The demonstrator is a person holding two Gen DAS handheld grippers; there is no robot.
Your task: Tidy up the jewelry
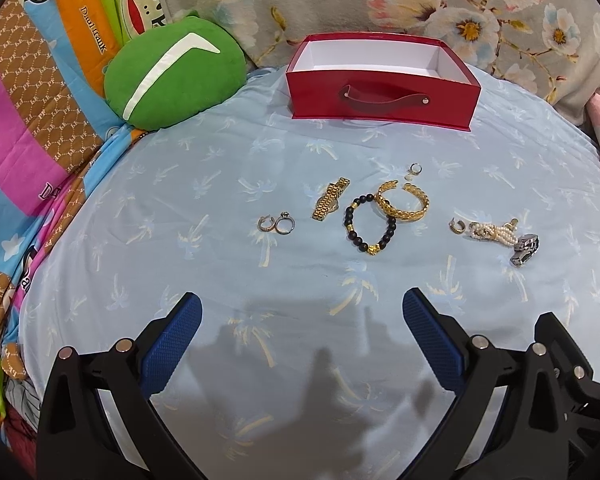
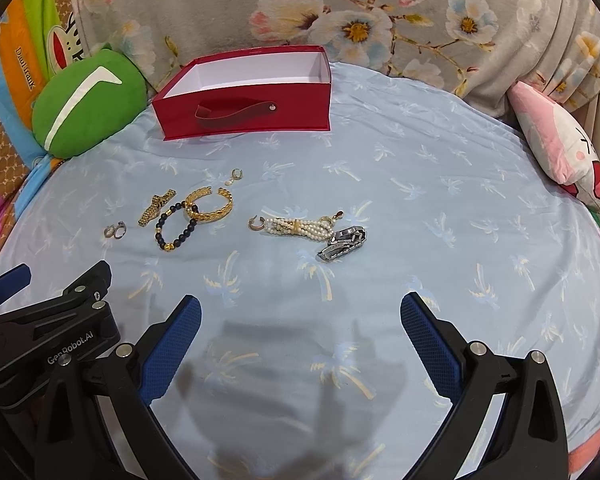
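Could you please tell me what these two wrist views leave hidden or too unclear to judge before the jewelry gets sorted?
- Red box floor: in both views the front wall hides it, so its contents cannot be confirmed.
- Gold watch dial: too small to read in either view.
- Small earring near the gold cuff: too tiny to tell its make.
- Pink plush: only its edge shows in the left wrist view, cut by the frame.

Left hand-held gripper (image 1: 302, 312) jaws wide apart; right hand-held gripper (image 2: 300, 312) likewise; side by side
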